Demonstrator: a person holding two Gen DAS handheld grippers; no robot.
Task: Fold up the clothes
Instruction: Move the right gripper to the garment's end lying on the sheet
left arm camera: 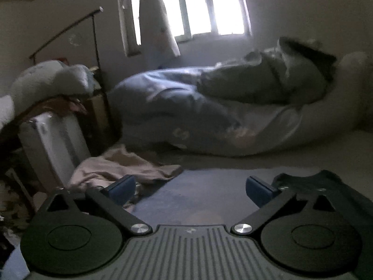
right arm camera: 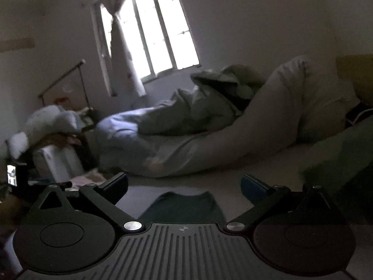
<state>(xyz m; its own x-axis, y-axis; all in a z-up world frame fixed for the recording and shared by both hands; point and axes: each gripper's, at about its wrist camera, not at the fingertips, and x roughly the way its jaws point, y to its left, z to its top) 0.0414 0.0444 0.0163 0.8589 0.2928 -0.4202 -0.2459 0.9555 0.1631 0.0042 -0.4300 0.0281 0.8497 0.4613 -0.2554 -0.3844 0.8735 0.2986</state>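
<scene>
Left hand-held gripper point(left arm camera: 190, 187): spread wide, holding nothing, above the bed point(left arm camera: 303, 161)
Right hand-held gripper point(right arm camera: 184, 185): spread wide, empty
Dark garment point(right arm camera: 186, 206): flat on the bed, below the right hand-held gripper
Duvet point(left arm camera: 167, 102): heaped beyond the dark garment

2 grippers point(left arm camera: 191, 187) point(right arm camera: 184, 186), 1 dark garment point(left arm camera: 326, 182), 1 beige cloth point(left arm camera: 121, 165), 1 window point(left arm camera: 202, 4)

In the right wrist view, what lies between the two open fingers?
A dark teal garment lies flat on the bed sheet, between the right gripper's fingers.

Matt black plastic gripper point(left arm camera: 191, 190); soft cloth duvet point(left arm camera: 163, 102); beige cloth garment point(left arm camera: 121, 165).
</scene>
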